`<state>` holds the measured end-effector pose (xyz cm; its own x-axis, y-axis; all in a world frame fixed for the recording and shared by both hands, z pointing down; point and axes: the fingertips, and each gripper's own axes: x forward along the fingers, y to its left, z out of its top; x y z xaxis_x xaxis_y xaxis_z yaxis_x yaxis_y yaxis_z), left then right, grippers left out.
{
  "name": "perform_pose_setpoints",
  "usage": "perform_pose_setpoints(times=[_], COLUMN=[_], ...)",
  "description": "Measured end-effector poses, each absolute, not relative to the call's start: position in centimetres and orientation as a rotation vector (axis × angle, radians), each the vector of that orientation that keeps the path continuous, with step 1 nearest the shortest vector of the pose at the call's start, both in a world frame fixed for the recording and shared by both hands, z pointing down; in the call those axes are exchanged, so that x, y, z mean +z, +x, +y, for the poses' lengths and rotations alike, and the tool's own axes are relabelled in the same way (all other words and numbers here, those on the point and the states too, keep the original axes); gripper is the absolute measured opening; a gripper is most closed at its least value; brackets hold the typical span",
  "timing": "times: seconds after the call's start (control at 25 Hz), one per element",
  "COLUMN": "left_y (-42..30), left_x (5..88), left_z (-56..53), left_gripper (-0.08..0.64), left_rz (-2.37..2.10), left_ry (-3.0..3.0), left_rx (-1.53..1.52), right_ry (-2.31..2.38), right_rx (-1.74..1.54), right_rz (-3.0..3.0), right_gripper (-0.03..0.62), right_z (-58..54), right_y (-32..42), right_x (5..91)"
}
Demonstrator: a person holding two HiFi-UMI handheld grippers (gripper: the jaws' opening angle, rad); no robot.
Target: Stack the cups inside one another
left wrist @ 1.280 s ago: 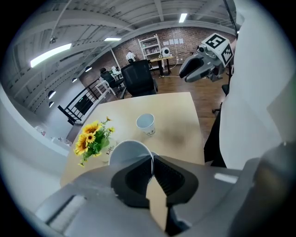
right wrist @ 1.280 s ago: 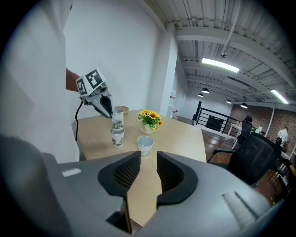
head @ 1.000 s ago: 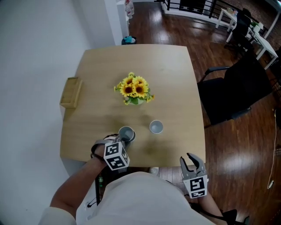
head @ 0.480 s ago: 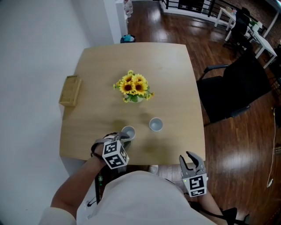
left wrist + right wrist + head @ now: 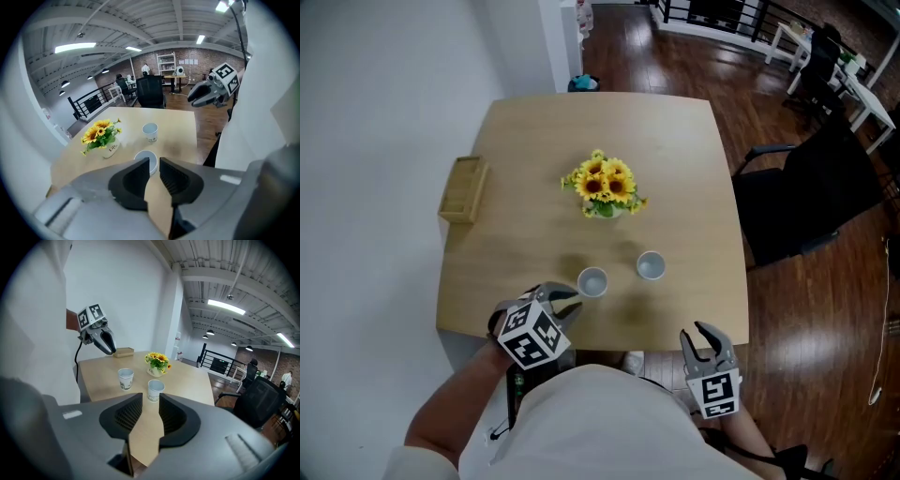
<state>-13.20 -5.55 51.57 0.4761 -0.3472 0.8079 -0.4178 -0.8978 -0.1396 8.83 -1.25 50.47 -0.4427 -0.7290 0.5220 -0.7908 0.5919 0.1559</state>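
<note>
Two white cups stand upright on the near half of the wooden counter (image 5: pixel 694 150), apart from each other with bare wood between them. The left cup (image 5: pixel 592 281) is close to the near edge. The right cup (image 5: pixel 651 265) stands a little farther in and well inside the right edge.

The left hand-held gripper (image 5: pixel 566 298) hovers over the near edge, its tips just beside the left cup and pointing at it. In the left gripper view its jaws stand slightly apart with only counter showing in the narrow gap, and the cup sits just past the tips.

The right hand-held gripper (image 5: pixel 698 333) is off the counter, beyond the near edge by the right corner, held over the person's lap. Its jaws are also parted with nothing between them. In the right gripper view the right cup lines up just beyond the gap.

Behind the cups, at the middle of the counter, stands a vase of sunflowers (image 5: pixel 605 186), well apart from both. A wooden box (image 5: pixel 464 189) lies along the left edge. The far half of the counter shows bare wood. A black chair (image 5: pixel 811 192) stands past the right edge, and a white wall runs along the left side.
</note>
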Motion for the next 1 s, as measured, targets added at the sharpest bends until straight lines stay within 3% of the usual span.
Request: perform_pose_setpoints(times=[0.56,1.0], left_y=[-17.0,-7.6], left_x=[49.2,48.5], left_z=[-4.2,-6.7], left_gripper=[0.072,0.081], left_rz=[-0.639,-0.377], left_ry=[2.645,2.784], left_rx=[1.193,1.298], right_ry=[1.225,1.394], right_rx=[0.144,0.237], right_rz=[-2.246,-2.160], right_gripper=[0.118,0.117], right_z=[0.0,2.4], right_y=[3.4,8.3], right_x=[50.2,50.4])
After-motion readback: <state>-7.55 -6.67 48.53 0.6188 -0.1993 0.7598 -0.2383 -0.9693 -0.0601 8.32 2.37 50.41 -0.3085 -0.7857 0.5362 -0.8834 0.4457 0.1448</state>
